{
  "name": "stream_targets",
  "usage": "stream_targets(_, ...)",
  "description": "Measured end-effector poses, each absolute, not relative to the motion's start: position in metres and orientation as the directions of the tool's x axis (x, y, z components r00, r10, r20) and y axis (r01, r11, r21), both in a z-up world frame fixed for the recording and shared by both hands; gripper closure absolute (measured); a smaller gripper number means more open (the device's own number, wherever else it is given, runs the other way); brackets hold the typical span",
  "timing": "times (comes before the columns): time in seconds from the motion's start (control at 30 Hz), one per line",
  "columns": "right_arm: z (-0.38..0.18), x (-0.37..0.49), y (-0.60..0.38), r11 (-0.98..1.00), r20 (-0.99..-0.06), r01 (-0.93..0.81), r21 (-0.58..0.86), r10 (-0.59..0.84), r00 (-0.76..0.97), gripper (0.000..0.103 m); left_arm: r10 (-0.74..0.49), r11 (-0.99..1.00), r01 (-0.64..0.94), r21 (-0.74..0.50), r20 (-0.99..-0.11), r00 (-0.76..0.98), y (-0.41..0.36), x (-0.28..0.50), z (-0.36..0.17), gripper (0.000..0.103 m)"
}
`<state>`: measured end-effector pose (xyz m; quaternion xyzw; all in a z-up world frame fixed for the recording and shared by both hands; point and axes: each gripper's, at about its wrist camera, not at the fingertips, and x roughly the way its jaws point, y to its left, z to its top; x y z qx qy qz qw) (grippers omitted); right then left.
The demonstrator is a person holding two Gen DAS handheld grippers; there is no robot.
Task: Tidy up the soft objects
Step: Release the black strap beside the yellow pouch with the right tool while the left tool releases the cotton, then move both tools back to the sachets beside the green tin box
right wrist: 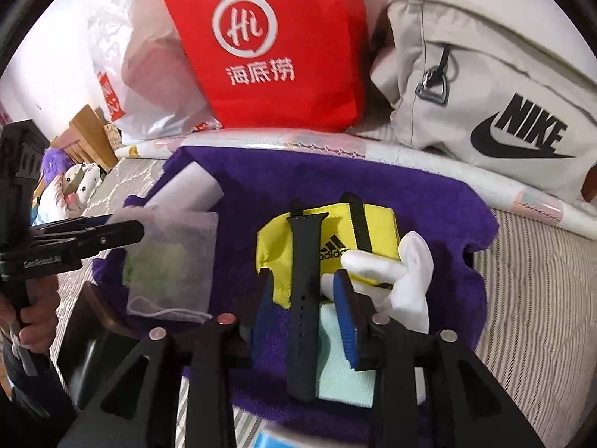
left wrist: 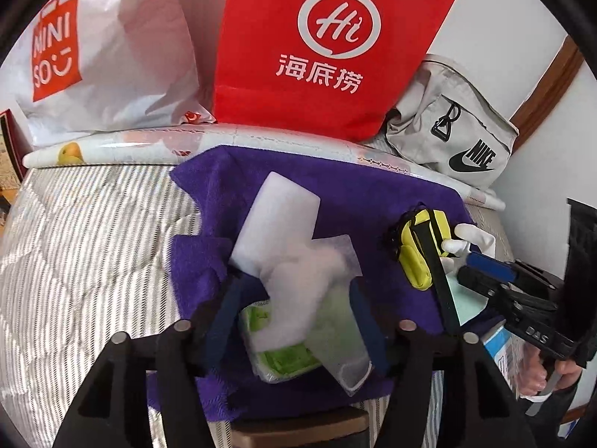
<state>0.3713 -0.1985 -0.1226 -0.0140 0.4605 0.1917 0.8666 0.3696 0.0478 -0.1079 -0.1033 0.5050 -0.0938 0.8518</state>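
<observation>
**Soft items gathered on a purple towel, both grippers parted over them**

Striped bedding (left wrist: 86, 231) forms the surface, with a red paper bag (left wrist: 321, 48), a white shopping bag (left wrist: 112, 56) and a grey pouch (left wrist: 451, 138) lined up at the far side. A purple towel (left wrist: 335, 186) is spread in the middle, and the soft things are laid on it.

To the left, the left gripper (left wrist: 294, 295) is seen with its jaws parted around a sheer mesh pouch (left wrist: 317, 280); the pads do not appear to press it. A white foam block (left wrist: 276, 216) lies just beyond. To the right, the right gripper (right wrist: 304, 287) is likewise released, its jaws standing either side of a dark watch strap (right wrist: 304, 280). The strap lies across a yellow fabric pouch (right wrist: 335, 239), beside a white glove (right wrist: 406, 272) and a pale green cloth (right wrist: 343, 366).

Trouble is likely from the crowding: if the right jaws are closed here, the yellow pouch or the glove could be pinched together with the strap. The limp mesh pouch could sag and catch on the foam when lifted, and the towel could be dragged along, shifting everything on it.
</observation>
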Motion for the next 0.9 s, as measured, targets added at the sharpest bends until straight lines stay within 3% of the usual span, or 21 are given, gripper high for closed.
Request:
stream_targets(0.5, -0.082, 0.287, -0.191, 0.912, -0.752, -0.387, 0.135, 0.349, 0.56, 0.062, -0.248, 0.964, 0.052, -0.261, -0.81, 0.531, 0.059, 0.309, -0.07, 0.043)
stream_targets(0.9, -0.084, 0.21, -0.191, 0.9, -0.74, -0.398, 0.179, 0.389, 0.549, 0.062, -0.241, 0.965, 0.044, -0.26, -0.803, 0.546, 0.062, 0.247, -0.061, 0.043)
